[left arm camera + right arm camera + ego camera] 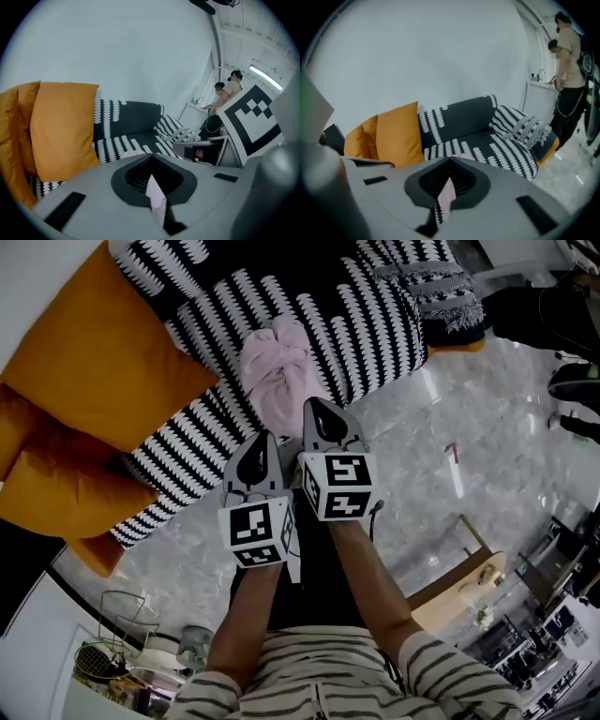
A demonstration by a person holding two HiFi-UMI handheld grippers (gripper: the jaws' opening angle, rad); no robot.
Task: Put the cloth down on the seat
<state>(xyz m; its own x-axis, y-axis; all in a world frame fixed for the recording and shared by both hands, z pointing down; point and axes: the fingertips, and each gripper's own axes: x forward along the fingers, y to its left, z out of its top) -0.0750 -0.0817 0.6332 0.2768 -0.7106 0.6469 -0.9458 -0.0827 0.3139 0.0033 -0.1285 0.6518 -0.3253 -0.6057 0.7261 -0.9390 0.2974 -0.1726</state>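
Observation:
A pale pink cloth lies bunched on the black-and-white patterned sofa seat. Both grippers reach its near edge side by side. My left gripper has its jaws together, and a strip of the pink cloth shows pinched between them in the left gripper view. My right gripper sits slightly further in. Its jaws are also shut, with a pink fold of the cloth caught between them. The rest of the cloth rests on the seat beyond the tips.
Orange cushions lean at the sofa's left end and a patterned pillow lies at its right end. Marble floor runs in front. A person stands at a counter far right. A wire basket sits near my left.

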